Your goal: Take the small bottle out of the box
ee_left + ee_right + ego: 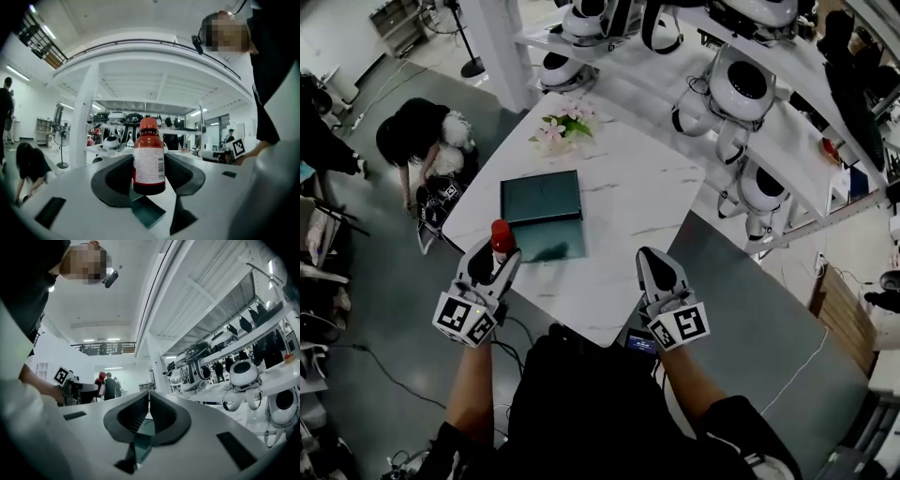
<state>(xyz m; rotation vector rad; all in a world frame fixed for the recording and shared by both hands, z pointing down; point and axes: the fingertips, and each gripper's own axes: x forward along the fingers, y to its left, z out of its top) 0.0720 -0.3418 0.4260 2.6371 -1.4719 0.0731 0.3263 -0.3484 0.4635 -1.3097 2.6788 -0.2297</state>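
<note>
A small brown bottle (501,240) with a red cap (148,124) and a white label stands upright between the jaws of my left gripper (498,255), which is shut on it. It is lifted above the near left part of the white marble table (637,202). In the left gripper view the bottle (149,159) fills the gap between the dark pads. The dark green box (541,198) lies open on the table beyond it. My right gripper (651,255) hovers over the table's near edge, its jaws shut and empty (149,395).
A bunch of pink flowers (565,125) lies at the table's far end. White robot bodies (741,86) hang along shelves at the right. A person (417,133) crouches on the floor at the left. A small device (640,343) sits by the near table edge.
</note>
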